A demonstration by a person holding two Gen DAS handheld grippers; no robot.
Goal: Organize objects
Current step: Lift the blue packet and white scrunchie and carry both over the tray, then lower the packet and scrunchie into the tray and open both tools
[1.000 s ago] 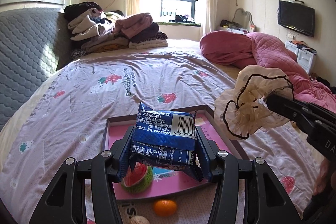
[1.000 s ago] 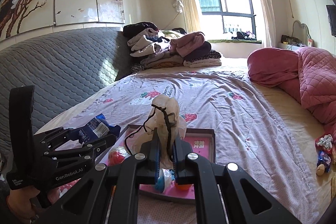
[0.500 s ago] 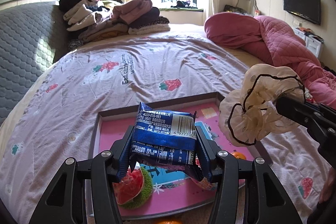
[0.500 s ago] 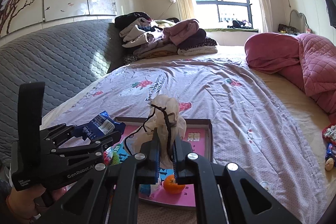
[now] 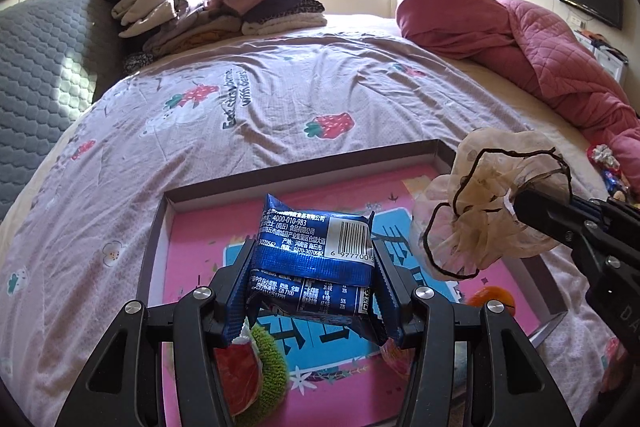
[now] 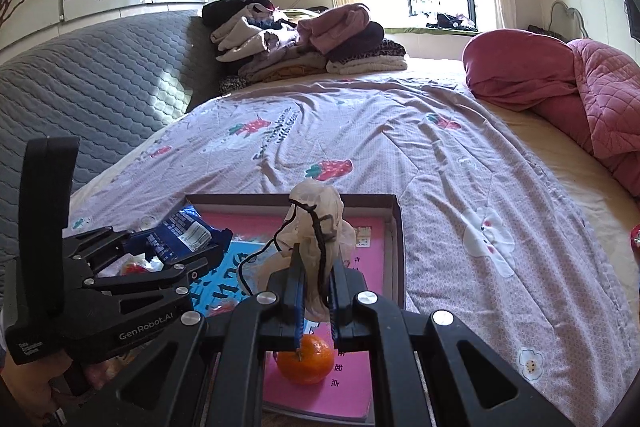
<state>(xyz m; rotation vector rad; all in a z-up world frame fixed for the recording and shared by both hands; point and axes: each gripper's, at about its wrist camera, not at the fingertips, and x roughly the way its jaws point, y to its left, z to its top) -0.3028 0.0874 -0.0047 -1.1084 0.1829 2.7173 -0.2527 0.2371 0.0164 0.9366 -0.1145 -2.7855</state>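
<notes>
1. Left gripper (image 5: pixel 312 267) clamps a blue snack packet (image 5: pixel 316 247) above the pink tray (image 5: pixel 208 223) — watermelon toy (image 5: pixel 248 371) at 7 o'clock beneath.
2. Right gripper (image 6: pixel 316 287) pinches a cream scrunchie (image 6: pixel 316 219) tight — a tangerine (image 6: pixel 306 359) sits below at 6 o'clock.

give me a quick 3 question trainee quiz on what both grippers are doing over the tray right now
1. True or false: the left gripper is empty.
2. What does the right gripper pinch? A) mandarin B) cream scrunchie with black trim C) sock
3. Fill in: in the pink tray, below the right gripper, lies an orange ____.

Key:
1. False; it clamps a blue snack packet.
2. B, the scrunchie.
3. mandarin.
</notes>
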